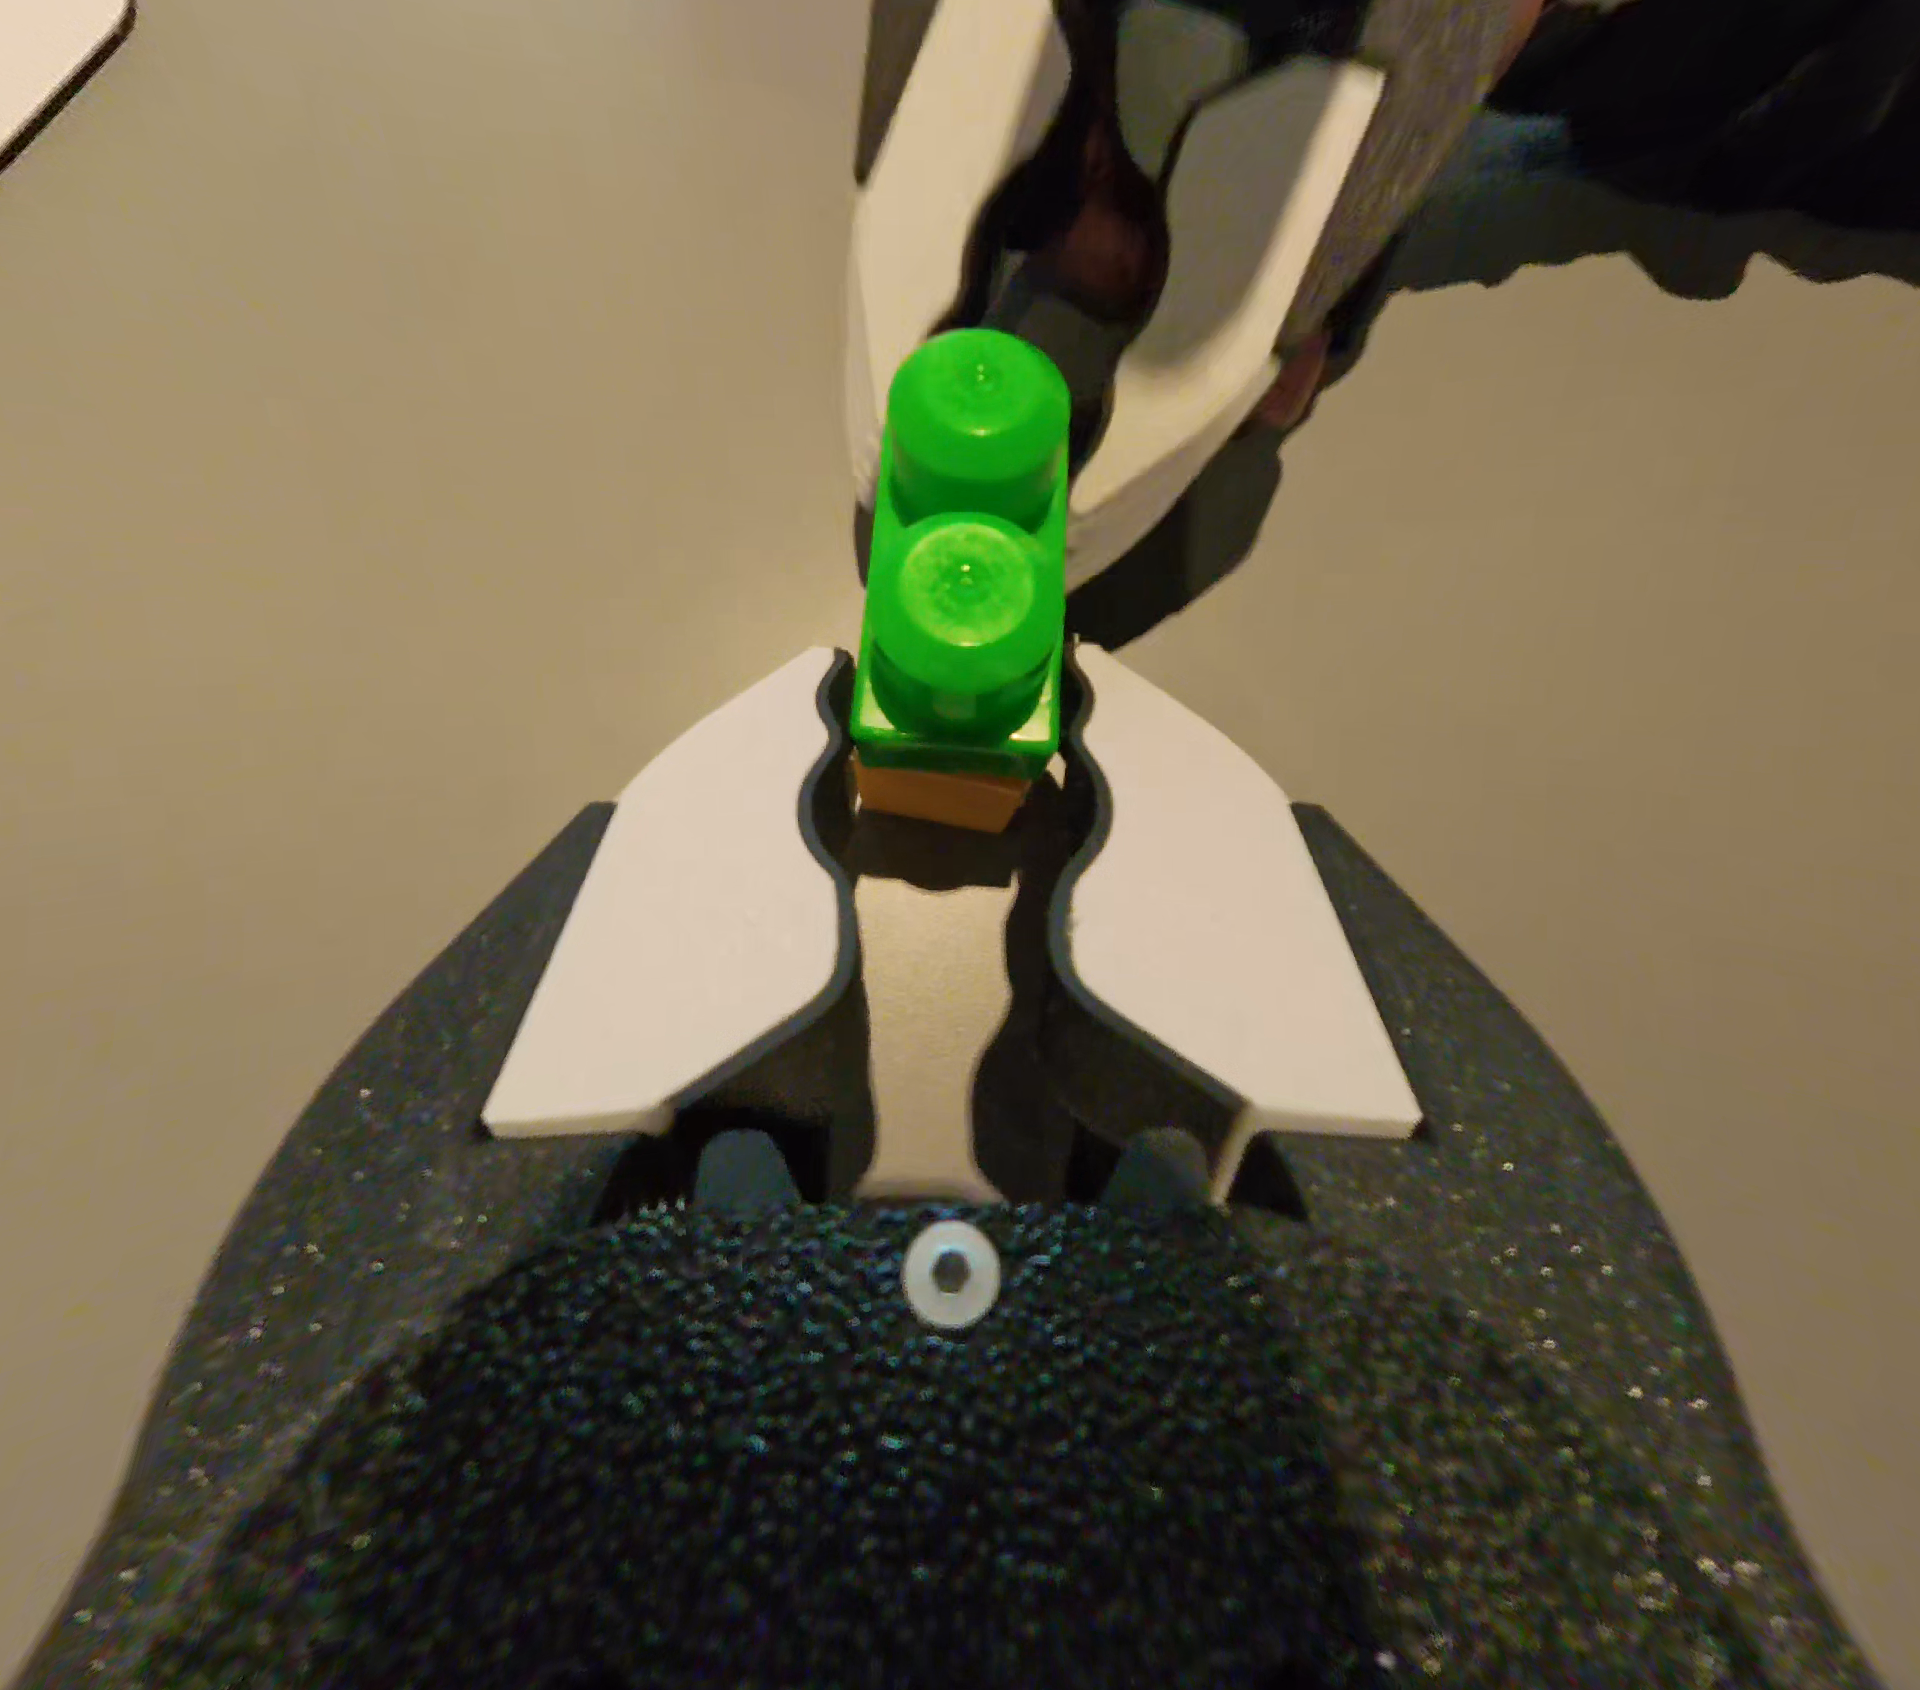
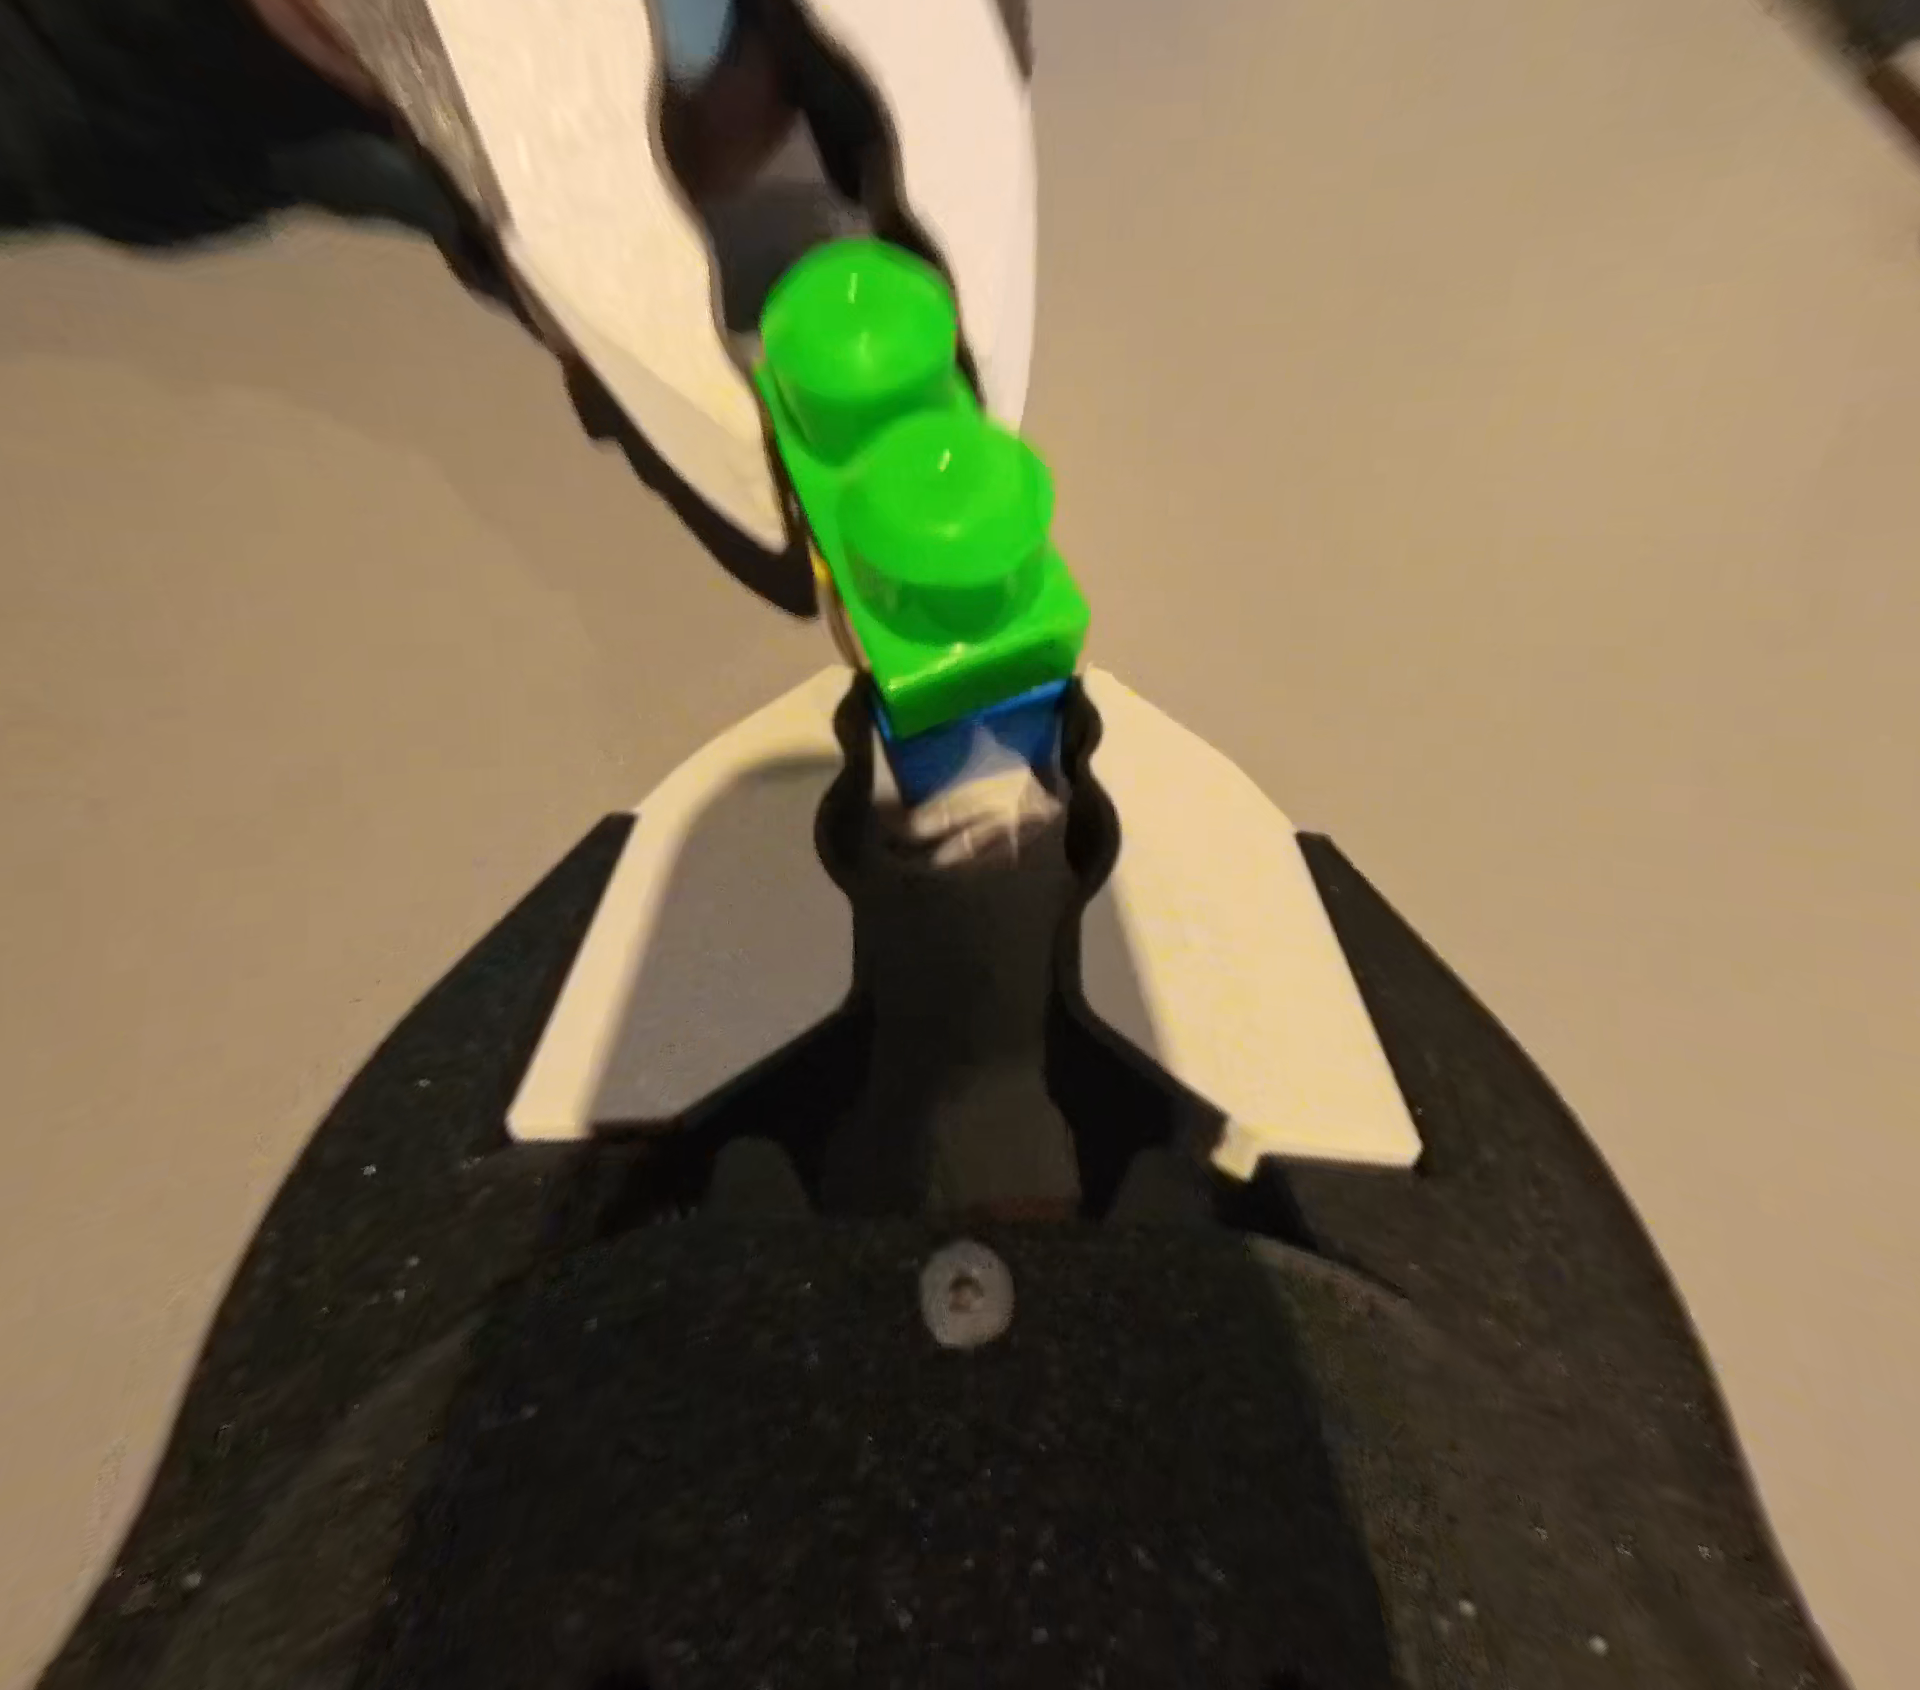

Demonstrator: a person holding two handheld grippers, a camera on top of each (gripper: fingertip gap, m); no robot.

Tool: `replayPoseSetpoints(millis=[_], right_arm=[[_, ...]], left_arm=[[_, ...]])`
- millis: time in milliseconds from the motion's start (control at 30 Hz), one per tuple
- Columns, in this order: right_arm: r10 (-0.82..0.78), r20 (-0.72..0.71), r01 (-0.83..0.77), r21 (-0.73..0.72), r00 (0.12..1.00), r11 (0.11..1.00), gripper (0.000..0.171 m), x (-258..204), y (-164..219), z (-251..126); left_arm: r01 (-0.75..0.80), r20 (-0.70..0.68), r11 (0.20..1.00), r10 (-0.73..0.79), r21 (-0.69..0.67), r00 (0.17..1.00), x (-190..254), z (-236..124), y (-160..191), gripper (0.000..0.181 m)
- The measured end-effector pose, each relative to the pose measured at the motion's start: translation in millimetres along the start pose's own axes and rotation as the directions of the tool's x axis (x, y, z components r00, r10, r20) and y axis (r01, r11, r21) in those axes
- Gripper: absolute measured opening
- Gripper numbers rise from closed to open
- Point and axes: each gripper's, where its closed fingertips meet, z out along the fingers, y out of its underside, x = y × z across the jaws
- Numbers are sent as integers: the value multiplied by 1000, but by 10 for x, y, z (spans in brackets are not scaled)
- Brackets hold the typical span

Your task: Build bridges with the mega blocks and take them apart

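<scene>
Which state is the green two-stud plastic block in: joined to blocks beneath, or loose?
Joined: the green two-stud plastic block caps a blue block at one end and an orange block at the other.

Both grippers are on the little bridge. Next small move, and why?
Probably pull the two grippers gently apart to peel a leg off. The left gripper is closed around the orange block under the green block; the right gripper is closed around the blue block at its other end. Motion blur hides whether either joint has started to open.
</scene>
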Motion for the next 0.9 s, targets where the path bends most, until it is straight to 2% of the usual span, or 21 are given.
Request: replayPoseSetpoints(millis=[33,100,167,267,433,600,733,900], right_arm=[[-32,-22,31,-67,999,997,37,2,84,42],[-113,-18,110,-106,993,988,55,-70,124,79],[-158,-8,156,-112,987,981,61,-121,142,71],[-145,-7,144,-59,989,988,63,-104,100,4],[-68,-20,70,183,998,981,59,20,-172,-225],[-7,6,4,387,1000,922,48,50,-428,-411],[-7,-1,6,425,1000,905,42,37,-496,-407],[-26,-2,25,385,1000,923,38,-6,-472,-281]], left_arm=[[6,-3,1000,-6,9,1000,3,-2,-1,36],[-6,-2,1000,6,22,1000,12,-19,7,36],[1,-14,999,-1,42,1000,19,-36,15,36],[25,-29,998,-23,64,999,0,-47,22,36],[70,-76,997,-67,39,995,11,-25,81,40],[81,-122,995,-74,54,990,48,-85,62,42],[84,-128,989,-69,119,989,30,-216,-41,41],[56,-111,987,-39,150,993,16,-277,-79,31]])
